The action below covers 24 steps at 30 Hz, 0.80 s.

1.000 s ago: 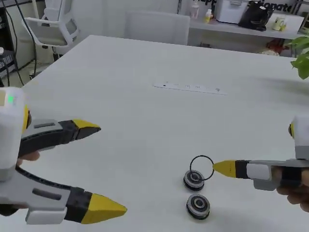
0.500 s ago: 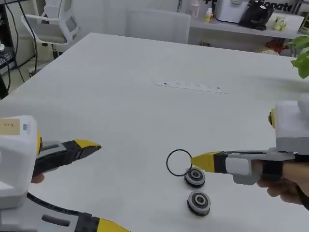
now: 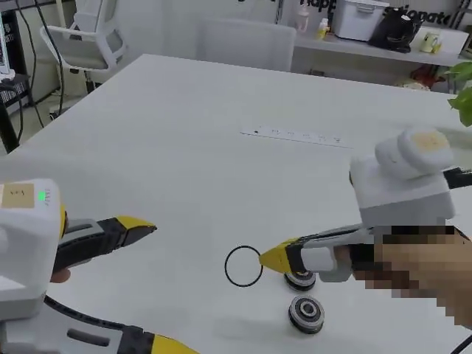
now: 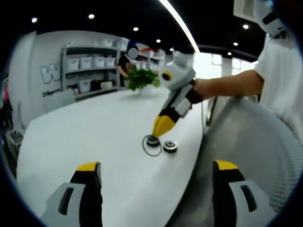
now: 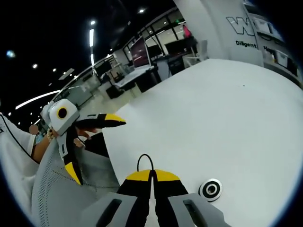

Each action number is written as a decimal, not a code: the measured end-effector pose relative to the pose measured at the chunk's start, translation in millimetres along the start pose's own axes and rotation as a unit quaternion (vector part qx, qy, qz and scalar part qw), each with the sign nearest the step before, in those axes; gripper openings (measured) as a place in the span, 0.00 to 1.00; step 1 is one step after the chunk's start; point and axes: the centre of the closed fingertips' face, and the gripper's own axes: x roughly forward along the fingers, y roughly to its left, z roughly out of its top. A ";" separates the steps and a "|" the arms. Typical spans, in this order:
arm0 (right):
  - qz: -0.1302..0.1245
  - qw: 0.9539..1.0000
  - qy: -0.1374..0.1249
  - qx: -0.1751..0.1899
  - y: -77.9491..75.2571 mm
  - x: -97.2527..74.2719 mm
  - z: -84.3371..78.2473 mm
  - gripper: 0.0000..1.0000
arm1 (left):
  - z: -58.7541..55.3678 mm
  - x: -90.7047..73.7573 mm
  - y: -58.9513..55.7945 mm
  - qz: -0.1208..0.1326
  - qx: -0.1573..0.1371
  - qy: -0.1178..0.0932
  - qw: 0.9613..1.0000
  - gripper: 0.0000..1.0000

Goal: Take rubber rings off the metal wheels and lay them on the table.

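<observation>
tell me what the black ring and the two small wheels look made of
Ring, pinched in the right hand-held gripper: thin, matte black loop, probably rubber. Wheels: silvery, glinting hubs suggest metal; the near one's dark outer band looks like rubber.

Metal wheels (image 3: 306, 312): 2, second one (image 3: 300, 282) half under claw tip. Loose rubber ring (image 3: 243, 265): 1. Claws: 2, left claw (image 4: 156, 166), right claw (image 3: 265, 258). Counter (image 3: 221, 147): 1. Chairs (image 3: 96, 37): 2. Plant (image 4: 142, 78): 1.
</observation>
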 end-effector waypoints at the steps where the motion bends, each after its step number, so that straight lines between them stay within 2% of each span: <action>1: -0.001 1.000 0.005 -0.001 -0.8 2.9 -1.0 0.00 | -0.4 -0.1 0.0 0.000 -0.002 0.000 1.000 0.99; 5: -0.004 1.000 0.021 0.009 -4.7 15.7 -9.1 0.00 | -3.6 -0.5 -1.2 -0.001 -0.005 0.006 1.000 0.96; 9: -0.001 0.999 0.020 0.035 -7.6 24.1 -19.2 0.00 | -4.8 -0.8 -0.5 0.001 -0.007 0.008 1.000 0.96; 10: 0.009 0.998 0.009 0.065 -8.1 27.3 -20.7 0.00 | -5.8 -0.7 -0.7 0.000 -0.009 0.011 1.000 0.95; 12: 0.010 0.995 0.017 0.098 -10.5 29.8 -30.6 0.00 | -9.3 -0.3 -0.5 0.000 -0.007 0.020 1.000 0.95; 15: 0.001 0.997 0.030 0.071 -15.1 32.4 -40.2 0.00 | -11.7 0.6 -0.4 0.001 -0.001 0.028 1.000 0.96; 19: -0.003 0.995 0.023 0.093 -22.0 31.8 -43.2 0.00 | -14.3 0.5 -0.6 0.000 0.000 0.036 0.999 0.95; 24: -0.007 0.995 0.016 0.096 -23.7 33.5 -42.5 0.00 | -15.1 0.0 0.9 0.003 -0.005 0.038 0.999 0.93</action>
